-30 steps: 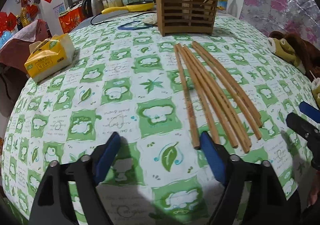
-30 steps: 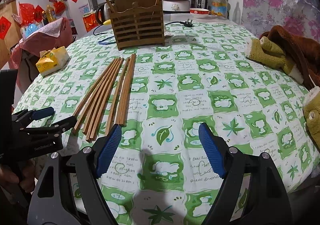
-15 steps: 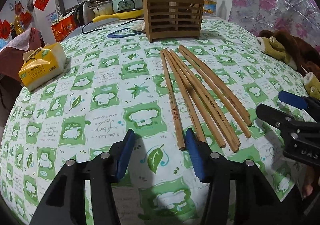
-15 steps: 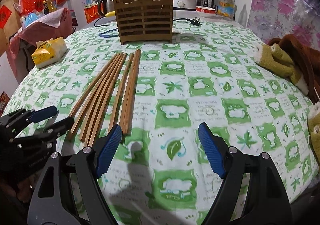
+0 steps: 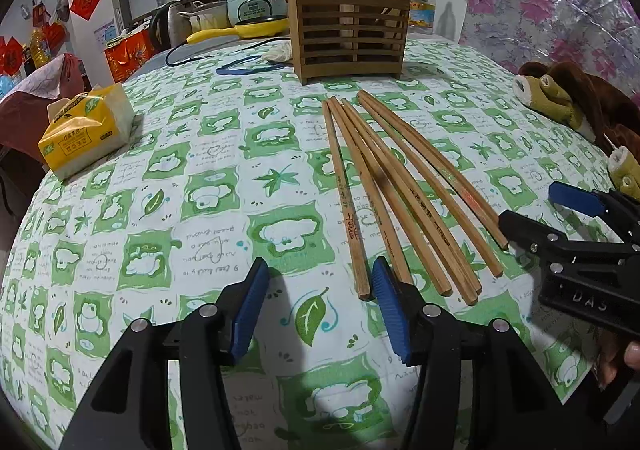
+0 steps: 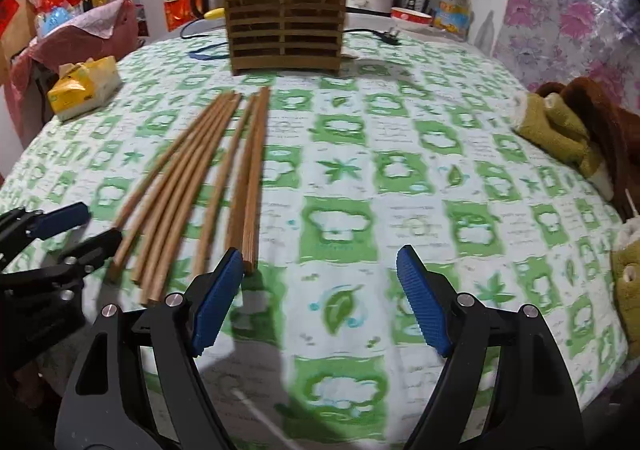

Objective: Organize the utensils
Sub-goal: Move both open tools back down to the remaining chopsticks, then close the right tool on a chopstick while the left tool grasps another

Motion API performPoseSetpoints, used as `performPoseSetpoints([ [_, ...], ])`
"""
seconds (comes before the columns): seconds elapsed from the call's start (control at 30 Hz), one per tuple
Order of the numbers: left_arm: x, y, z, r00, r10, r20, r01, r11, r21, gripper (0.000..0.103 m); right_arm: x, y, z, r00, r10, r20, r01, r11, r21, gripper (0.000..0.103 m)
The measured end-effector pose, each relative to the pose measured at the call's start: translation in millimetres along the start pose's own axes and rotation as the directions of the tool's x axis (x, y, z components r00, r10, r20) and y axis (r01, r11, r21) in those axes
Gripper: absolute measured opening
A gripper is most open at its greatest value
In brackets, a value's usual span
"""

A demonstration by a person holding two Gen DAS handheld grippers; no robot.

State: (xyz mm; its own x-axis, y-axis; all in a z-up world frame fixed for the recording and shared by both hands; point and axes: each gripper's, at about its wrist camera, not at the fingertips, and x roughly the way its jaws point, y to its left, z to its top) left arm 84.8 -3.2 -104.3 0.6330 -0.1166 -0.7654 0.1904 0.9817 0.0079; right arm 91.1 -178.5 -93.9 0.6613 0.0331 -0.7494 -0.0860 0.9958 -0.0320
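Several wooden chopsticks (image 5: 400, 185) lie side by side on the green-and-white tablecloth, pointing toward a slatted wooden utensil holder (image 5: 348, 33) at the far side, which holds a few sticks. They also show in the right wrist view (image 6: 208, 177), with the holder (image 6: 284, 33) behind. My left gripper (image 5: 320, 302) is open and empty, its right pad just beside the near end of the leftmost chopstick. My right gripper (image 6: 320, 290) is open and empty, its left pad at the near end of the rightmost chopsticks.
A yellow tissue pack (image 5: 84, 129) lies at the left. A brown and olive plush toy (image 5: 568, 101) lies at the right edge. A blue cord (image 5: 248, 65) and a yellow-handled pan (image 5: 240, 31) sit behind. Kitchen appliances stand beyond the table.
Both grippers have moved closer to the near ends of the chopsticks. The left jaws have narrowed since a second ago. The right gripper has shifted left toward the rightmost sticks.
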Motion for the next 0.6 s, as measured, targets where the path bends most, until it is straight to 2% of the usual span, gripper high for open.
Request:
performPoseSetpoints([
  [0.1,-0.5,0.4,-0.4,1.0,0.0,0.0,0.0,1.0,-0.001,0.054,-0.6,-3.1,-0.2,1.0,0.002,-0.001,-0.002,1.0,0.012,0.077],
  [0.43,-0.3,0.3,-0.5,1.0,0.001,0.0,-0.001,1.0,-0.001,0.056,4.3,13.0,0.2,0.999,-0.033,0.01,0.034,0.998,-0.062,0.076],
  [0.53,-0.3,0.0,-0.5,1.0,0.001,0.0,-0.001,1.0,-0.001,0.056,2.9,15.5,-1.8,1.0,-0.001,0.021,0.003,0.997,-0.078,0.061],
  [0.6,-0.4,0.6,-0.8,1.0,0.002,0.0,-0.002,1.0,-0.002,0.056,2.1,16.6,-2.6,0.998,0.055,0.014,-0.054,0.996,-0.074,0.042],
])
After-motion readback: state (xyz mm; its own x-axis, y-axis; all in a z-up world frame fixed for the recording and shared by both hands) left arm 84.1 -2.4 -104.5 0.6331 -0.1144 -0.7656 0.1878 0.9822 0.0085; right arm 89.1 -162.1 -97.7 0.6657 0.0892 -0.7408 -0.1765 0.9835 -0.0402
